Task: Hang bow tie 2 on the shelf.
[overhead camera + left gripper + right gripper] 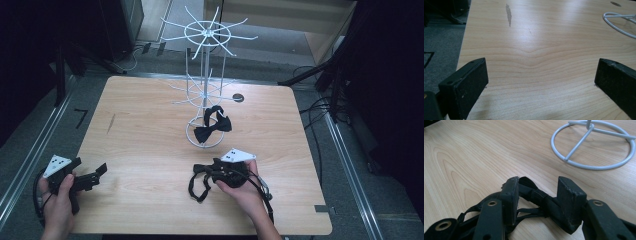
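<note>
a black bow tie [536, 195] was lying on the wooden surface [150, 135] between the half-closed jaws of the right tool [537, 192], near a white wire rack [205, 75], while the left tool [541, 80] was held open over bare wood.

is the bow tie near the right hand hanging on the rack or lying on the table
Lying on the table. The bow tie rests flat on the wood between the right gripper jaws, apart from the rack.

Far jaw tips of the right gripper [205, 172] behind its body, bow tie [536, 195] partly under the jaws.
</note>
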